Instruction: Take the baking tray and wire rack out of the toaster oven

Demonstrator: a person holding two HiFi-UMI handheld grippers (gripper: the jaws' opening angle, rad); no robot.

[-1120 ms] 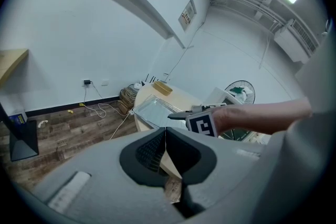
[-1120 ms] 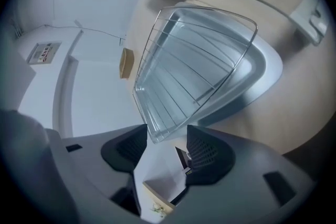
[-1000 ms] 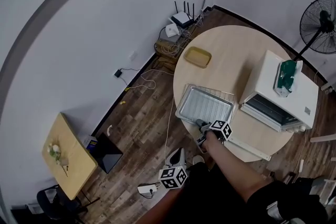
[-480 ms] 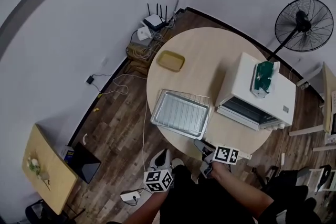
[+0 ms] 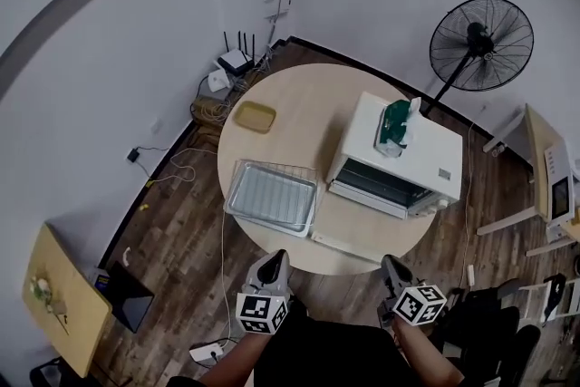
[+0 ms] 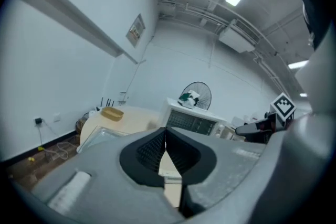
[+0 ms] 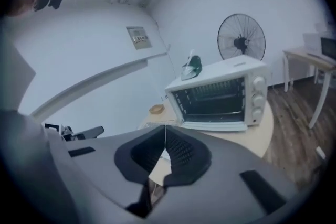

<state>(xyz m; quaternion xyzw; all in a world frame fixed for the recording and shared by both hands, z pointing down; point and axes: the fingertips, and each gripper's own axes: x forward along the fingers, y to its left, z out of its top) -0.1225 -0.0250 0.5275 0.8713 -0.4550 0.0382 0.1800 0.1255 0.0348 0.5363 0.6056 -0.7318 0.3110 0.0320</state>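
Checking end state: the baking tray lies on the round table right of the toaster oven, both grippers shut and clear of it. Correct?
Wrong side: the head view shows the baking tray on the round table left of the toaster oven. Both the left gripper and the right gripper, whose jaws have just closed on nothing, are shut and clear of it.

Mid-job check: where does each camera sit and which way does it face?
Head view: on the person's head, steeply down at the table, toaster oven and baking tray; left gripper, right gripper and arms below.
Left gripper view: on the left gripper, along its shut jaws toward the toaster oven.
Right gripper view: on the right gripper, jaws just closed, empty, facing the toaster oven's front.
Shared: both gripper views show toaster oven and fan.
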